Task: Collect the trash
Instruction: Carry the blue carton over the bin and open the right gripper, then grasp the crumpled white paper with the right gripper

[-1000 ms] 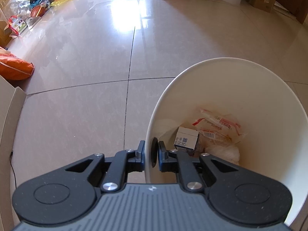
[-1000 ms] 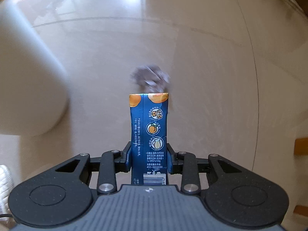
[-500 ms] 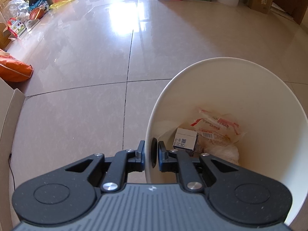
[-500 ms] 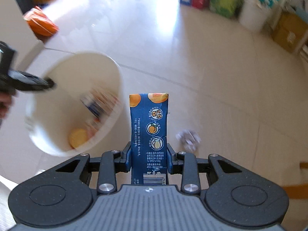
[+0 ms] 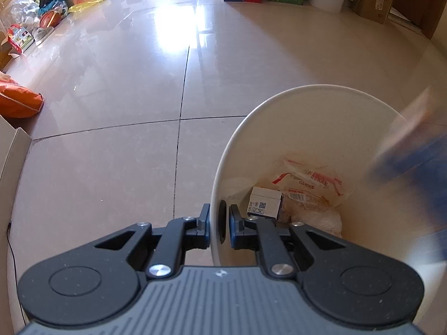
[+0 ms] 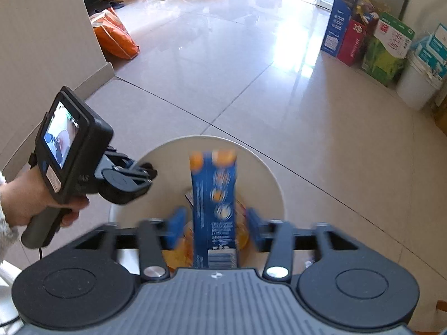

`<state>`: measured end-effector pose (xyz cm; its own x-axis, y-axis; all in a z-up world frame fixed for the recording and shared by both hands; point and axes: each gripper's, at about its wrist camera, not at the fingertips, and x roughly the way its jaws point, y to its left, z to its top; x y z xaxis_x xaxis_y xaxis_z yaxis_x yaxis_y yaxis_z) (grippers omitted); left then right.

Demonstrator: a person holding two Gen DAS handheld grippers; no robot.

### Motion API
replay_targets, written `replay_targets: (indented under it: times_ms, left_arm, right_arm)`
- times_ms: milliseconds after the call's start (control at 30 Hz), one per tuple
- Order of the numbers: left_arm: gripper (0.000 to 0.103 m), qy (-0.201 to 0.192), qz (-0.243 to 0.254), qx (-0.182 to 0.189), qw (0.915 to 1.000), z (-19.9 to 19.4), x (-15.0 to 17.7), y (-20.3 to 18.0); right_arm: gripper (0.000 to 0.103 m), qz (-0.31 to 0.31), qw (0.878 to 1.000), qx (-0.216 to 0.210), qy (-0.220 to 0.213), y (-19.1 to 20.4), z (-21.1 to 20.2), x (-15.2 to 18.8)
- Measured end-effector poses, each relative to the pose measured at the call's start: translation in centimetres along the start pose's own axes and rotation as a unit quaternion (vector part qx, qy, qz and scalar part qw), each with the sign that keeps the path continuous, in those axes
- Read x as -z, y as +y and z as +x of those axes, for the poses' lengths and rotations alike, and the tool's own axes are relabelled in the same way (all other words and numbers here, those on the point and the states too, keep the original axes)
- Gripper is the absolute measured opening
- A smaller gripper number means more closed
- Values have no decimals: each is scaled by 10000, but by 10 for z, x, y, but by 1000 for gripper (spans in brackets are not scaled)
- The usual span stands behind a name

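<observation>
Right gripper (image 6: 213,223) has swung over the round white plastic bin (image 6: 272,178) since half a second ago; its jaws now stand apart on either side of the tall blue juice carton with orange print (image 6: 213,209), which they were pinching then. Motion blur on both, so contact is unclear; I judge this as release, carton dropping in. It shows as a blue smear at the bin's right (image 5: 413,162) in the left view.

Left gripper (image 5: 219,223) is unchanged: clamped on the bin's thin rim (image 5: 215,195), holding it tilted.

Bin wall is smooth and rigid. Inside: small white cardboard box (image 5: 264,202), crinkled clear wrapper with red print (image 5: 310,184). Floor is glossy beige tile (image 5: 111,111).
</observation>
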<state>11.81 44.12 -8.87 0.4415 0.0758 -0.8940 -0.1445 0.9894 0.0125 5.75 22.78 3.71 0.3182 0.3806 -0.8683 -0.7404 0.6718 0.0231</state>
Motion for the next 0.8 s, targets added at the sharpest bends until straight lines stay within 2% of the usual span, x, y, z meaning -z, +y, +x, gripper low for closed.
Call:
replay_targets:
  times_ms: [200,467,667,800]
  left_arm:
    - [10,-1,-13,32,10000,0,-2,2]
    - [10,28,-61,45,10000,0,-3,4]
    - [10,40,-83,59,9999,-2,-5,6]
    - [10,51,-63,47,10000,0,-3,5]
  right_arm:
    - [76,165,9998,124,-19,-8,3,2]
    - [81,526,9972,514,-121,-40,7,19]
    - [82,1080,9906,834,-131,-85,14,51]
    - [87,1386,9846,1061,-137,-114,26,80]
